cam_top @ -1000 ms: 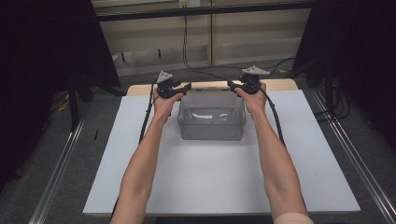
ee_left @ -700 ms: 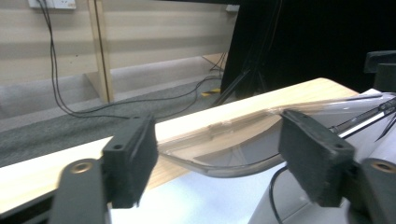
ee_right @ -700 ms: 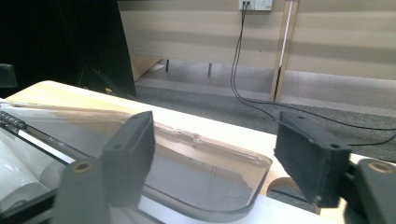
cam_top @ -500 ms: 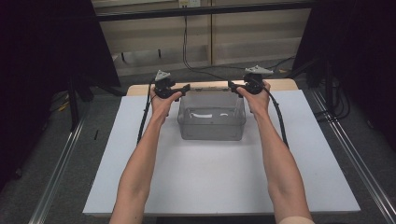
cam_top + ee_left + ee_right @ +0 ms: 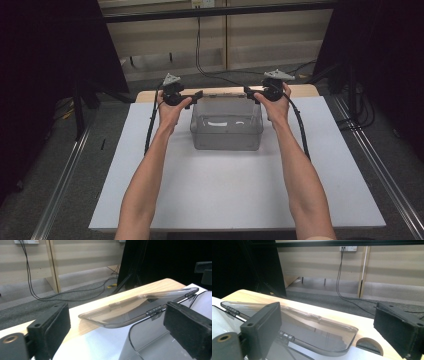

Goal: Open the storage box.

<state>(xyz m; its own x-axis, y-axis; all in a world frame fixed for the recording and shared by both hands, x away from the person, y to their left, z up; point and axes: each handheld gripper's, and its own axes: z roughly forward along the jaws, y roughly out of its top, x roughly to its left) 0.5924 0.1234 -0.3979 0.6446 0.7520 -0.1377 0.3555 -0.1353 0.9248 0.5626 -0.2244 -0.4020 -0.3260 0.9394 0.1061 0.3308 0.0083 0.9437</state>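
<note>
- The person's forearms reach far across the white table [image 5: 225,200], so both tools can work the back of the clear plastic box [image 5: 227,131] at once; the box stands toward the table's far edge, midway between the hands.
- The left gripper [image 5: 192,96] and right gripper [image 5: 250,91] flank the far corners; their jaws have just been opening and stand apart, nothing pinched.
- The hinged lid [image 5: 140,306] lies tilted back beyond the box, probably just released, resting open over the wooden edge [image 5: 317,307].
</note>
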